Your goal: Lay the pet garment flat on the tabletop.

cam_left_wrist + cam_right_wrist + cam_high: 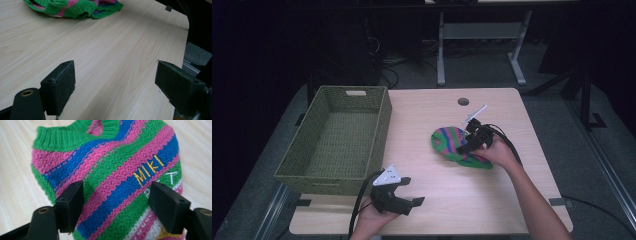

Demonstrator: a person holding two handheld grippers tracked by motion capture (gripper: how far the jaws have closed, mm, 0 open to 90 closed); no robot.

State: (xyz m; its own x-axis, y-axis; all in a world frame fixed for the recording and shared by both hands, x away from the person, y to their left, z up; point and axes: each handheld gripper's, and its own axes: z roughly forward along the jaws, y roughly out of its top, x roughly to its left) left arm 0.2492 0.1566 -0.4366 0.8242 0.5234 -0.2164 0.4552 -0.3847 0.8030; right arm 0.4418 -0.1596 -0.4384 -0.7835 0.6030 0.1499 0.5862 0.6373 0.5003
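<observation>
A striped knit (456, 145) in green, pink and blue lies on the table (492, 200), right of centre. In the high view the right gripper (468, 142) sits over its near right part, with the right hand (497, 152) covering that edge, so the knit's full outline is hidden there. In the right gripper view the jaws stand wide apart just above the fabric, with stripes showing between them and nothing pinched; whether the pads touch the wool is hard to tell. Yellow letters reading MIKI run along a blue stripe (147, 170); paler letters below are partly behind the right-hand jaw and unreadable. The knit's lower part is cut off by the frame.

The left gripper (409, 192) rests near the front edge of the table, held by the left hand (372, 217), well apart from the knit. In its own view its jaws are spread wide over bare wood, holding nothing, and the knit's ribbed edge (75, 8) is cut off at the top.

A green woven basket (377, 125) stands on the left of the table; its near inner wall is out of sight
</observation>
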